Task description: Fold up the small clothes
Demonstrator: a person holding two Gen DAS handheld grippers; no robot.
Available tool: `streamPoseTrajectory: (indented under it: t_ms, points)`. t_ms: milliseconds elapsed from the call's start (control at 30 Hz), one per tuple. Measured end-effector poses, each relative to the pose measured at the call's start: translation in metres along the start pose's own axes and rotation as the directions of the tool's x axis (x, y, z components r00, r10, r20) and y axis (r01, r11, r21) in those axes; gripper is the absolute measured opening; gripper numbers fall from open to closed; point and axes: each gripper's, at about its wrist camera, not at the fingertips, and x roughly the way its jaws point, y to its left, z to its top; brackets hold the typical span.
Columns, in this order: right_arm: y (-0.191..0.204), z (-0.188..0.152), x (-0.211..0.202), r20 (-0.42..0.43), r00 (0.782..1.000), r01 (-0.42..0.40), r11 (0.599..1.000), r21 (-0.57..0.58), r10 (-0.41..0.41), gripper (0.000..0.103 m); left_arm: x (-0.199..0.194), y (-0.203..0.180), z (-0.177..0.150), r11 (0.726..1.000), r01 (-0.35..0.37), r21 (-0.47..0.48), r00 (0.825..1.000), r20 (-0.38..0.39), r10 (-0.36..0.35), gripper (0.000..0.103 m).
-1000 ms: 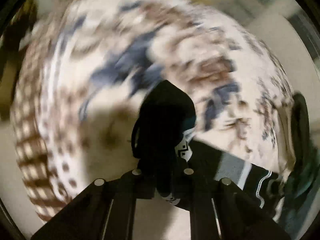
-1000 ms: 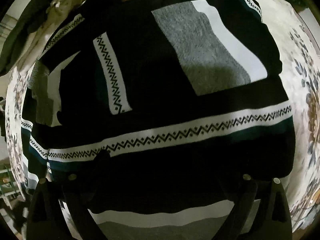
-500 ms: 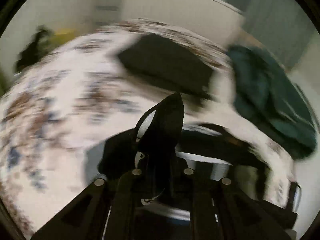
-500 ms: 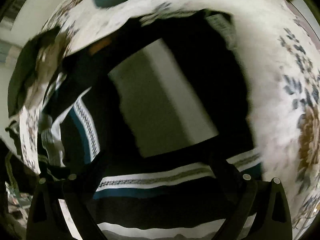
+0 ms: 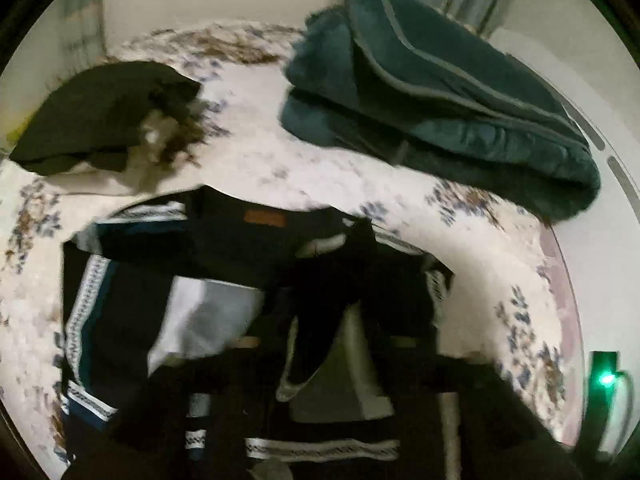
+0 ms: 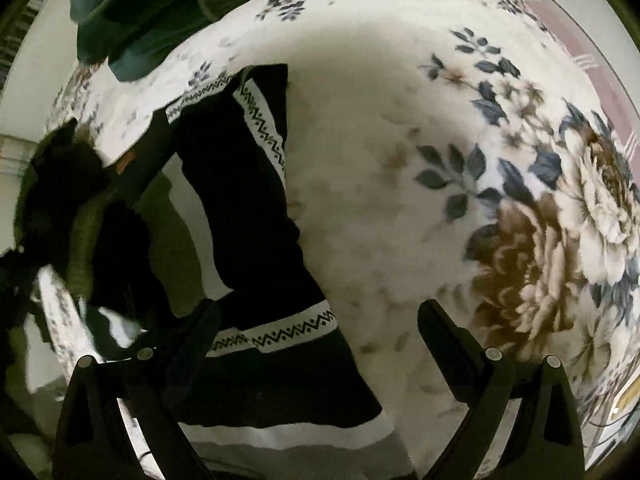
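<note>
Sleeve's been swung across since a second ago, and the left gripper [image 5: 320, 364] is opening, letting it drop onto the sweater [image 5: 224, 252] lying on the floral bedspread [image 6: 400, 200]. Right gripper [image 6: 320, 328] sits wide and empty at the sweater's right edge. I'd pull away slowly so the fold lands flat.

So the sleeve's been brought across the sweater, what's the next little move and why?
Probably lift the left tongs clear: they are opening, and the black sleeve drapes between them over the patterned sweater. The right tongs stand open and empty.
</note>
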Motion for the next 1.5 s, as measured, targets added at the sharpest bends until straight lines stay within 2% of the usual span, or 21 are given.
streamPoseTrajectory:
  t_ms: [33, 67, 133, 267, 400, 500, 600, 633, 667, 700, 733, 900, 967, 1033, 1100, 1167, 1267, 1367, 1400, 1467, 1500]
  points:
    - [0.000, 0.002, -0.002, -0.002, 1.000, -0.011, 1.000, 0.008, 0.011, 0.100, -0.002, 0.007, 0.000, 1.000, -0.005, -0.005, 1.000, 0.004, 0.005, 0.099]
    - [0.012, 0.004, 0.004, -0.004, 1.000, -0.024, 1.000, 0.014, 0.024, 0.100, -0.006, 0.020, -0.001, 1.000, -0.019, -0.014, 1.000, 0.011, 0.019, 0.103]
    - [0.021, 0.009, -0.001, -0.001, 0.997, -0.078, 0.997, 0.008, 0.078, 0.100, -0.019, 0.057, -0.007, 0.992, -0.116, -0.051, 0.992, 0.035, 0.117, 0.103]
    - [0.054, 0.026, 0.002, 0.007, 0.986, -0.168, 0.984, -0.056, 0.169, 0.100, -0.051, 0.135, -0.028, 0.946, -0.289, -0.147, 0.954, 0.031, 0.297, 0.103]
    - [0.099, 0.053, 0.031, -0.040, 0.976, -0.215, 0.972, -0.091, 0.213, 0.100, -0.073, 0.208, -0.061, 0.852, -0.488, -0.188, 0.871, -0.032, 0.491, 0.103]
    - [0.143, 0.077, 0.063, -0.068, 0.972, -0.232, 0.965, -0.121, 0.225, 0.100, -0.073, 0.244, -0.084, 0.807, -0.550, -0.214, 0.835, -0.112, 0.539, 0.103]
    - [0.182, 0.086, 0.099, -0.124, 0.984, -0.151, 0.968, -0.201, 0.128, 0.100, -0.072, 0.261, -0.098, 0.785, -0.576, -0.230, 0.817, -0.154, 0.555, 0.103]
    - [0.196, 0.085, 0.115, -0.164, 0.984, -0.107, 0.963, -0.248, 0.067, 0.098, -0.071, 0.265, -0.103, 0.783, -0.577, -0.233, 0.817, -0.165, 0.553, 0.103]
    - [0.203, 0.082, 0.123, -0.180, 0.983, -0.089, 0.958, -0.271, 0.040, 0.074, -0.068, 0.268, -0.107, 0.784, -0.572, -0.240, 0.820, -0.177, 0.544, 0.103]
    - [0.208, 0.078, 0.126, -0.186, 0.982, -0.090, 0.950, -0.298, 0.034, 0.023, -0.067, 0.269, -0.109, 0.788, -0.565, -0.246, 0.825, -0.182, 0.535, 0.103]
    - [0.210, 0.073, 0.123, -0.175, 0.984, -0.082, 0.943, -0.322, 0.026, 0.010, -0.066, 0.269, -0.111, 0.791, -0.561, -0.246, 0.828, -0.184, 0.530, 0.103]
    - [0.172, 0.067, 0.065, 0.012, 0.994, -0.104, 0.962, -0.254, 0.110, 0.011, -0.059, 0.269, -0.108, 0.804, -0.543, -0.241, 0.840, -0.175, 0.514, 0.103]
    - [0.146, 0.065, 0.053, 0.049, 0.996, -0.067, 0.975, -0.213, 0.079, 0.011, -0.056, 0.272, -0.106, 0.806, -0.538, -0.248, 0.843, -0.175, 0.509, 0.103]
    - [0.118, 0.066, 0.063, 0.005, 1.000, -0.019, 0.988, -0.151, 0.020, 0.014, -0.051, 0.274, -0.102, 0.807, -0.533, -0.255, 0.846, -0.173, 0.504, 0.103]
    - [0.102, 0.066, 0.078, -0.086, 0.996, -0.012, 0.994, -0.110, 0.003, 0.028, -0.043, 0.275, -0.096, 0.813, -0.523, -0.257, 0.852, -0.174, 0.494, 0.103]
    - [0.092, 0.066, 0.076, -0.096, 0.995, 0.031, 0.995, -0.091, -0.039, 0.043, -0.037, 0.275, -0.090, 0.818, -0.517, -0.251, 0.856, -0.168, 0.489, 0.103]
    - [0.089, 0.066, 0.051, -0.018, 1.000, 0.021, 0.998, -0.058, -0.022, 0.055, -0.027, 0.272, -0.077, 0.831, -0.501, -0.241, 0.865, -0.160, 0.475, 0.103]
    - [0.103, 0.071, 0.025, 0.053, 0.998, -0.011, 0.998, -0.066, 0.014, 0.056, -0.016, 0.268, -0.062, 0.849, -0.485, -0.209, 0.874, -0.153, 0.462, 0.103]
    - [0.112, 0.073, 0.019, 0.073, 0.997, -0.018, 0.996, -0.087, 0.024, 0.062, -0.012, 0.266, -0.057, 0.856, -0.477, -0.199, 0.878, -0.149, 0.455, 0.103]
    - [0.144, 0.078, 0.014, 0.068, 0.994, -0.078, 0.983, -0.167, 0.090, 0.069, -0.003, 0.263, -0.049, 0.872, -0.455, -0.181, 0.889, -0.147, 0.434, 0.103]
    - [0.164, 0.080, 0.018, 0.034, 0.991, -0.121, 0.969, -0.216, 0.131, 0.069, 0.002, 0.263, -0.047, 0.881, -0.440, -0.175, 0.896, -0.152, 0.418, 0.103]
